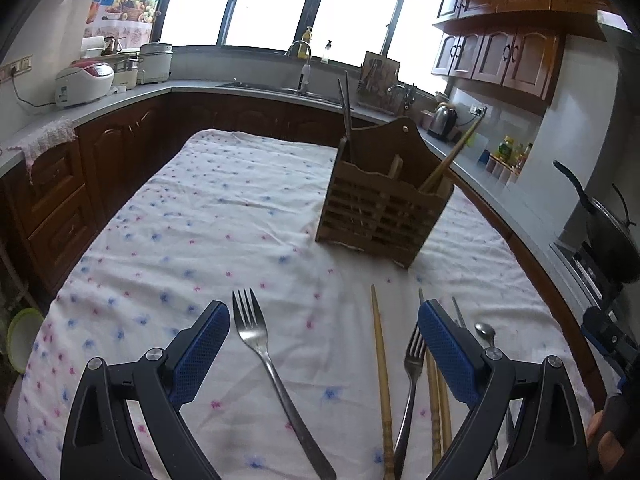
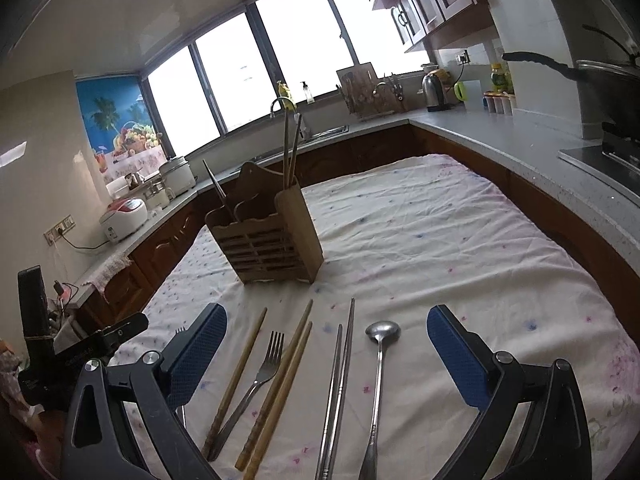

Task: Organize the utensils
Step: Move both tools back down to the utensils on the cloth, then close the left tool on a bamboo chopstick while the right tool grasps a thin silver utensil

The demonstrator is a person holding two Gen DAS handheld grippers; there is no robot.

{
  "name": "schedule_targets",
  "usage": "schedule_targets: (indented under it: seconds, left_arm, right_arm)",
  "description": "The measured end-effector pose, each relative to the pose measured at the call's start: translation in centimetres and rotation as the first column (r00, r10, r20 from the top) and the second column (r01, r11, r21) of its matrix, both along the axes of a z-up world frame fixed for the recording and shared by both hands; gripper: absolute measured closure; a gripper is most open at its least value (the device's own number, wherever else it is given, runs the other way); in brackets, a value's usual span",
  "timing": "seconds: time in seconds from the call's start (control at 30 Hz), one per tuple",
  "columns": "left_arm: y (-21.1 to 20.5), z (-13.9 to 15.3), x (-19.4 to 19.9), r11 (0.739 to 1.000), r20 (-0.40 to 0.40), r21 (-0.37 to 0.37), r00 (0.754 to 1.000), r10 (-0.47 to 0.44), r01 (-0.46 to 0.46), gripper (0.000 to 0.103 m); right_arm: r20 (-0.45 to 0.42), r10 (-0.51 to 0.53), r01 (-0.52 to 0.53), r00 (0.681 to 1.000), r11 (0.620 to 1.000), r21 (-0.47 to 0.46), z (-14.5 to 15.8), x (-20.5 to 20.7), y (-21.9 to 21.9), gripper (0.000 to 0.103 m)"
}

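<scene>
My left gripper (image 1: 324, 330) hangs just above the table with its jaws spread wide and nothing between them. Its blue pads (image 1: 202, 354) flank a steel fork (image 1: 276, 376) that lies flat on the flowered tablecloth (image 1: 208, 216), tines pointing away from me. To the right of that fork lies a single wooden chopstick (image 1: 382, 372), then a second fork (image 1: 412, 368) and a pair of wooden chopsticks (image 1: 434, 404) partly hidden behind the right-hand finger.

My right gripper (image 2: 326, 334) is also spread wide and empty. Between its fingers the remaining utensils lie in a row, left to right: one wooden chopstick (image 2: 236, 376), the second fork (image 2: 260, 376), the pair of wooden chopsticks (image 2: 280, 384), a pair of metal chopsticks (image 2: 340, 376) and a steel spoon (image 2: 380, 364), bowl end away from me. All rest on the cloth; none is gripped.

The wooden utensil holder (image 2: 266, 236) stands upright farther back on the cloth, well apart from the row. It has slatted front walls and several compartments. Two wooden chopsticks (image 2: 290, 152) stand in its right compartment (as the right wrist view shows it), and thin dark sticks (image 2: 218, 190), probably metal chopsticks, lean out of the left one.

Grey kitchen counters (image 2: 500, 136) run round the table.
</scene>
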State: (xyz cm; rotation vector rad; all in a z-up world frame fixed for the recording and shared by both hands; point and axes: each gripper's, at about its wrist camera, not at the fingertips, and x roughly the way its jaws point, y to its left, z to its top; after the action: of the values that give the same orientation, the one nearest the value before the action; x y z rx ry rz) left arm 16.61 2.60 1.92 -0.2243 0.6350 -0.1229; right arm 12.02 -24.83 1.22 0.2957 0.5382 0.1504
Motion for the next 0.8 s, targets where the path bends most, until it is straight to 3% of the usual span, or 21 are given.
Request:
schedule_targets:
  seconds: [0.17, 0.33, 0.57, 0.8]
  left_arm:
    - [-0.4, -0.1, 0.3, 1.000, -0.011, 0.007, 1.000, -0.006, 0.006, 0.007]
    - [-0.8, -0.3, 0.9, 1.000, -0.021, 0.016, 1.000, -0.011, 0.011, 0.008]
    - [-2.1, -0.9, 2.0, 0.997, -0.061, 0.047, 0.997, -0.055, 0.058, 0.009]
    - [-3.5, -1.9, 4.5, 0.990, -0.155, 0.049, 0.980, -0.122, 0.131, 0.031]
  right_arm:
    - [-0.007, 0.002, -0.002, 1.000, 1.000, -0.021, -0.5, 0.4, 0.5, 0.006]
    - [-0.038, 0.014, -0.015, 0.999, 0.999, -0.036, -1.1, 1.1, 0.9, 0.025]
    - [-0.105, 0.030, -0.034, 0.994, 0.999, -0.037, -2.6, 2.4, 1.2, 0.040]
    - [-0.181, 0.053, -0.061, 0.982, 0.997, -0.042, -4.1, 4.4, 1.8, 0.069]
